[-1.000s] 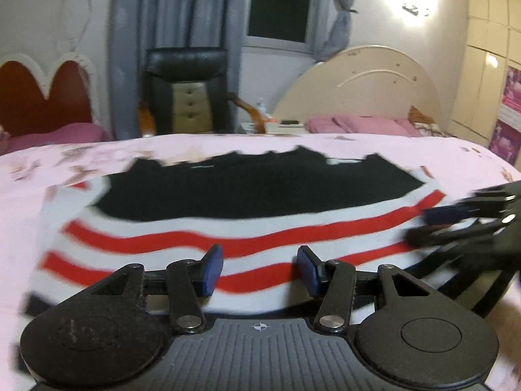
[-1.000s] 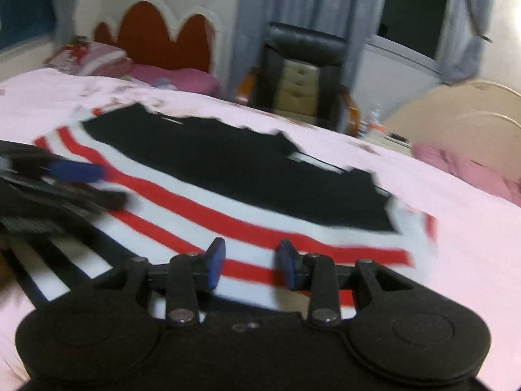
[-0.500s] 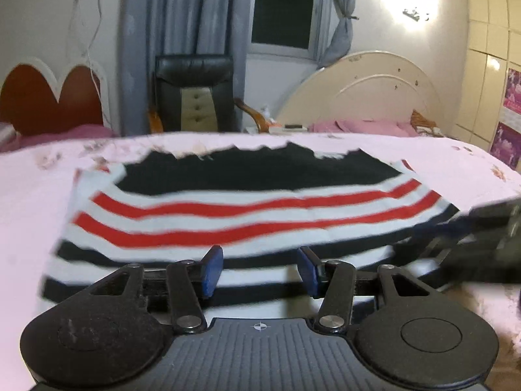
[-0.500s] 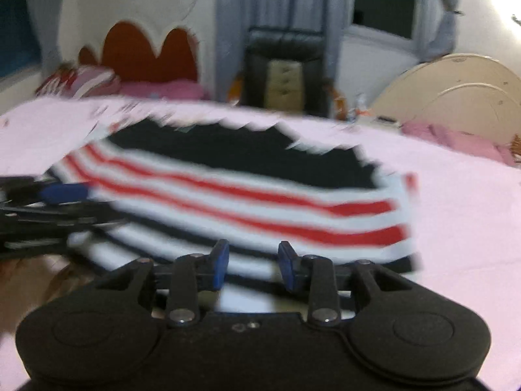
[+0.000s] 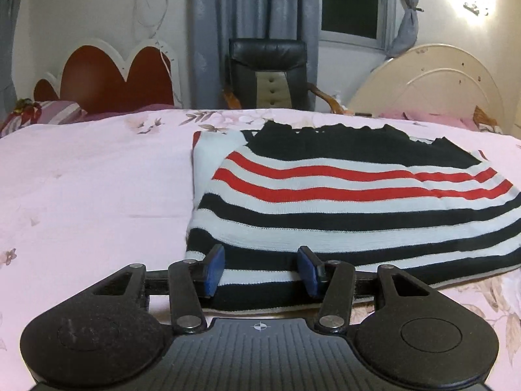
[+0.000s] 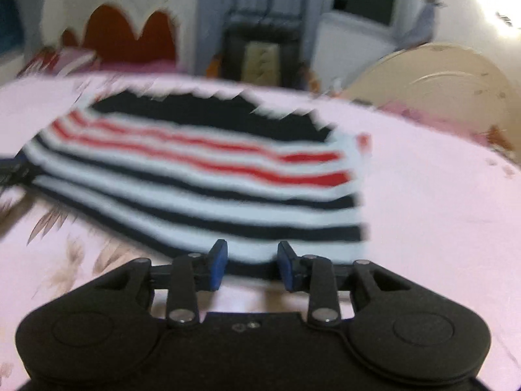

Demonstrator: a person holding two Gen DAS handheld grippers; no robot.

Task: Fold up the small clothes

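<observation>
Sweater (image 5: 342, 202) now right of left gripper (image 5: 260, 272)

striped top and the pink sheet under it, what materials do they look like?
Striped top: looks like a knit, probably cotton or acrylic; fine rows of stitches show along the stripe edges, matte, with some thickness at the folded edge. Exact fibre can't be told.

Pink sheet: thin woven fabric with a printed floral pattern, smooth with a faint sheen and shallow creases; cotton or a polyester blend, likely.
</observation>
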